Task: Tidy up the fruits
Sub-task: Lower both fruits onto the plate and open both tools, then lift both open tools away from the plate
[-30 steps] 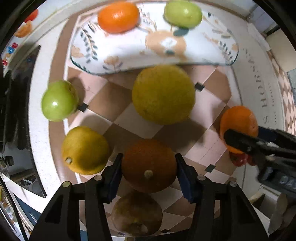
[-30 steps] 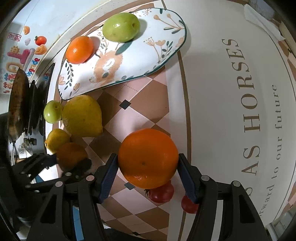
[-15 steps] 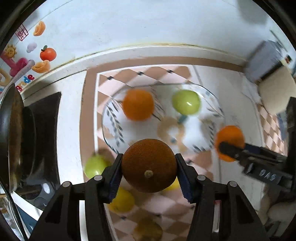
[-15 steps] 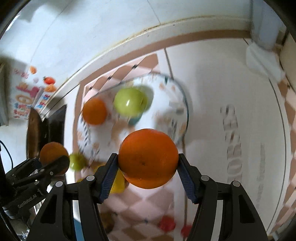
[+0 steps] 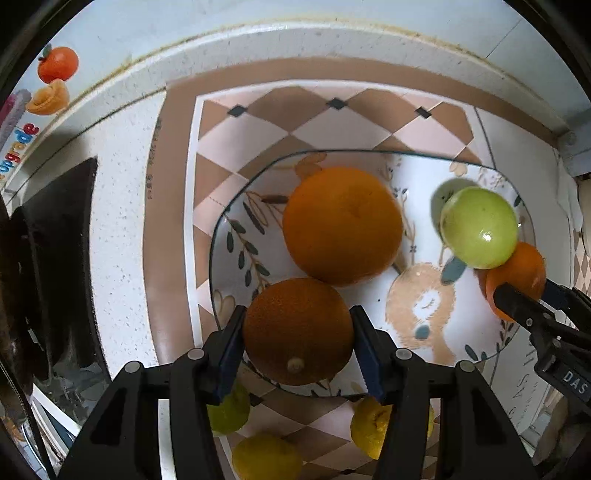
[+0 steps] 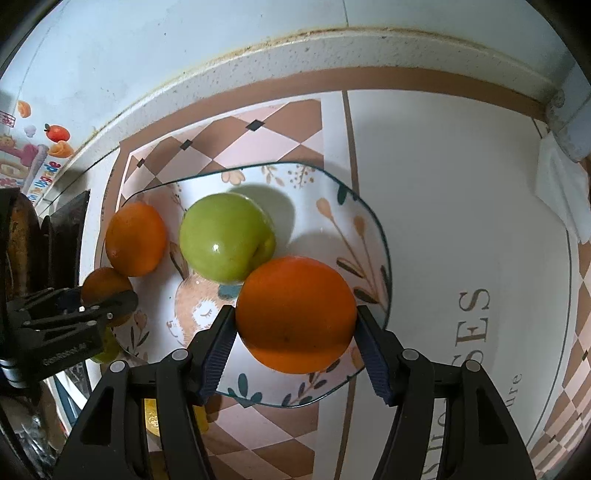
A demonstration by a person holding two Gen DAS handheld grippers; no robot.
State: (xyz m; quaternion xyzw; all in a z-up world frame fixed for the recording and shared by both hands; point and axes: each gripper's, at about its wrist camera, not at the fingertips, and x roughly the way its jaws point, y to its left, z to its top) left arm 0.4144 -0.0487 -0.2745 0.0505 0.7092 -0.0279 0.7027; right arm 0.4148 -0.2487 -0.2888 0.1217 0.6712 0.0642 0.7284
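My left gripper (image 5: 297, 339) is shut on a dark orange (image 5: 297, 330) and holds it over the near left part of the patterned plate (image 5: 417, 321). My right gripper (image 6: 295, 325) is shut on a bright orange (image 6: 295, 314) over the plate's near right part (image 6: 365, 258). An orange (image 5: 341, 225) and a green apple (image 5: 478, 227) lie in the plate; they also show in the right wrist view as the orange (image 6: 135, 240) and the apple (image 6: 225, 236). The right gripper shows in the left view (image 5: 517, 295), the left gripper in the right view (image 6: 107, 295).
Yellow lemons (image 5: 266, 458) (image 5: 369, 424) and a green fruit (image 5: 229, 410) lie on the checkered mat (image 5: 280, 114) below the plate. A black stove (image 5: 55, 266) stands at the left. A white wall (image 6: 221, 33) runs behind. A cloth (image 6: 561, 195) lies at the right.
Both grippers have lifted their oranges off the mat and carried them forward over the plate. The plate now looms larger and closer in both views.
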